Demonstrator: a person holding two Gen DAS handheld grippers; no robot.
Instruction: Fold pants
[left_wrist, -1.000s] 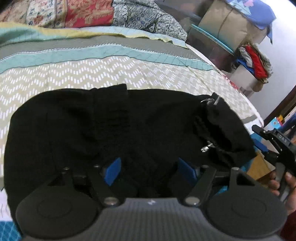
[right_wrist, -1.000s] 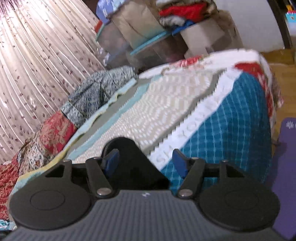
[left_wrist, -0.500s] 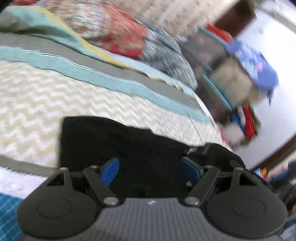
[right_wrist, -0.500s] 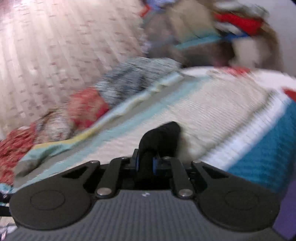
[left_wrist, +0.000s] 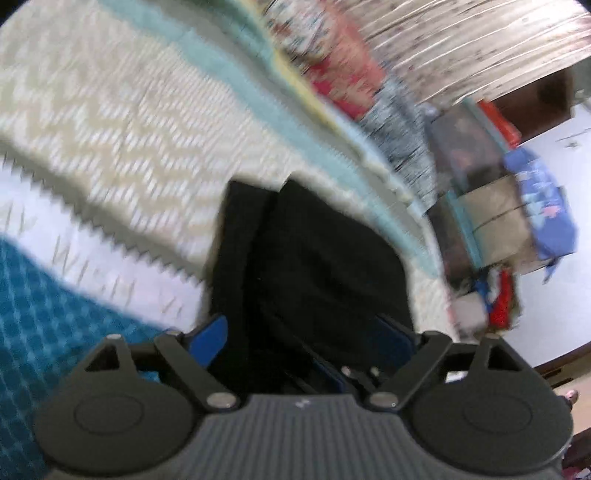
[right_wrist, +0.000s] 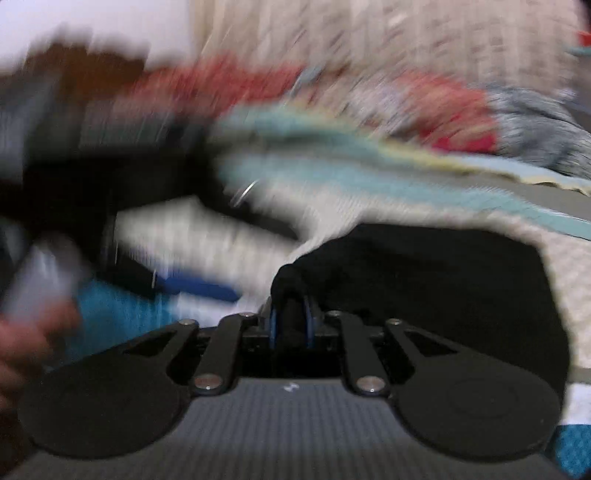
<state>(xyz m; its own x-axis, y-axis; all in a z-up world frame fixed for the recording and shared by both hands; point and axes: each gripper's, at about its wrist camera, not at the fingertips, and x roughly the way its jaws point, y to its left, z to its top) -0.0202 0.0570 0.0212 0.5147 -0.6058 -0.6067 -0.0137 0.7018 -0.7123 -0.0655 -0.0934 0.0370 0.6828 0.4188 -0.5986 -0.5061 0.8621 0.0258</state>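
Bed (left_wrist: 96, 122), quilt-covered: cream chevron panel, teal stripes, white band with faint lettering, blue checked edge nearest the left wrist camera. Both views smeared by motion blur; the right wrist view worse.

Curtain (left_wrist: 461, 48), pale and pleated, behind the far side of the bed. Floral red bedding (left_wrist: 332, 70) bunched along that far side, a grey patterned piece next to it.

Stacked boxes and bags (left_wrist: 491, 206) off the bed's end, red and blue cloth spilling below them.

Pants (left_wrist: 314, 266), black, lying on the bed over the cream panel and reaching toward the near edge. In the left view they read as a folded dark mass with a long ridge down one side. In the right view they spread wide across the near part of the bed (right_wrist: 436, 280).

Left gripper (left_wrist: 306, 336): jaws spread wide and have just been opening. Black fabric lies between the blue pads, but the pads stand off from it on both sides; no pinch visible.

Right gripper (right_wrist: 291, 325): jaws nearly together, a raised hump of the pants clamped between the blue pads. They have just eased apart a little, yet the cloth is in the pinch.

Seen from the right wrist view, the left gripper's blue finger (right_wrist: 199, 288) shows as a blur over the bed's near edge, with a hand (right_wrist: 26, 343) behind it.
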